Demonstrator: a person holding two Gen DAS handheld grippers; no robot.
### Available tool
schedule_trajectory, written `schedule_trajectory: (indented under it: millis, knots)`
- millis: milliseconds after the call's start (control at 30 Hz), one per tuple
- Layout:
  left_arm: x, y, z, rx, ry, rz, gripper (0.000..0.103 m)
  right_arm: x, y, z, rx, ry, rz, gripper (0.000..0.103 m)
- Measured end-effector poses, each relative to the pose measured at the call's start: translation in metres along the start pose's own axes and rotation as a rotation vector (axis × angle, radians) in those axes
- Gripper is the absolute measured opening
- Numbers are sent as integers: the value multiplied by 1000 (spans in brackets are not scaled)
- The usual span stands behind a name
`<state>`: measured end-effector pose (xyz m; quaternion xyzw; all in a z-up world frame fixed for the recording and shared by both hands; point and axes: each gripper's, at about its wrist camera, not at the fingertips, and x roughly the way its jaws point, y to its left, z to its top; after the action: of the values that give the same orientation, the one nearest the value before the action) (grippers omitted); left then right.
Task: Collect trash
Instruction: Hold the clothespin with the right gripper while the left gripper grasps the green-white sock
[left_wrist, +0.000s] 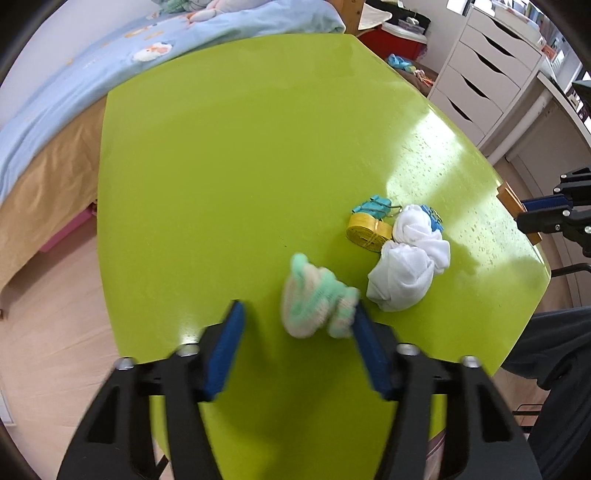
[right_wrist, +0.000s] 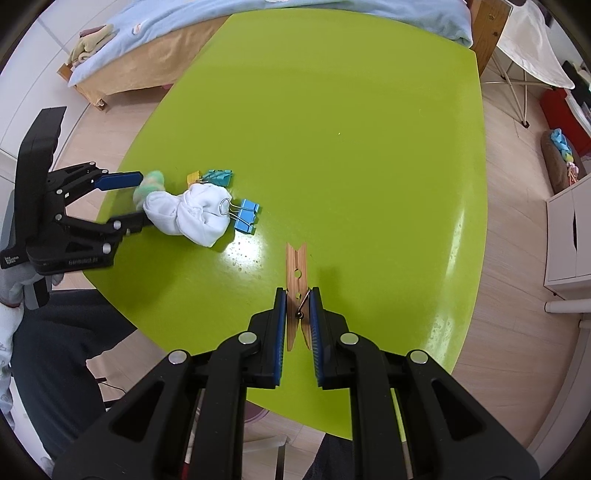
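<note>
The wooden clothespin (right_wrist: 296, 291) lies flat on the green worktop (right_wrist: 351, 129), and the right gripper (right_wrist: 297, 299) has its jaws closed against the peg's sides near the spring. It looks light and stiff, so a grip across its middle should hold. The fuzzy green-and-white ball (left_wrist: 317, 302) sits inside the left gripper (left_wrist: 295, 314), whose jaws stand open; it seems soft and squashy. Just beside lie white cloth bundles (left_wrist: 406, 258), yellow tape (left_wrist: 367, 230) and blue binder clips (right_wrist: 245, 218). No trash container is visible.
</note>
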<state>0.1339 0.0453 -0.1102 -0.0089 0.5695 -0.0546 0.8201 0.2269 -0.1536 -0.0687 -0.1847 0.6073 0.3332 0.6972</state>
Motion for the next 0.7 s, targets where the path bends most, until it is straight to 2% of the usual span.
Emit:
schedule_trajectory:
  millis: [67,167,467,700]
  knots:
    - [-1,1,0,0,0,-7,25,0,1,0,2,-5,3,12]
    - [-3,-1,-1,3,-6,5,17,0,2,-4,0,-12,7,12]
    - [-26,-3,-13,-46,-36,12,15,-18,11,-19,2,-71,16,12]
    - [-72,-18,-38,-76,-101,5,15,-50,25,-50,12,-156,39,12]
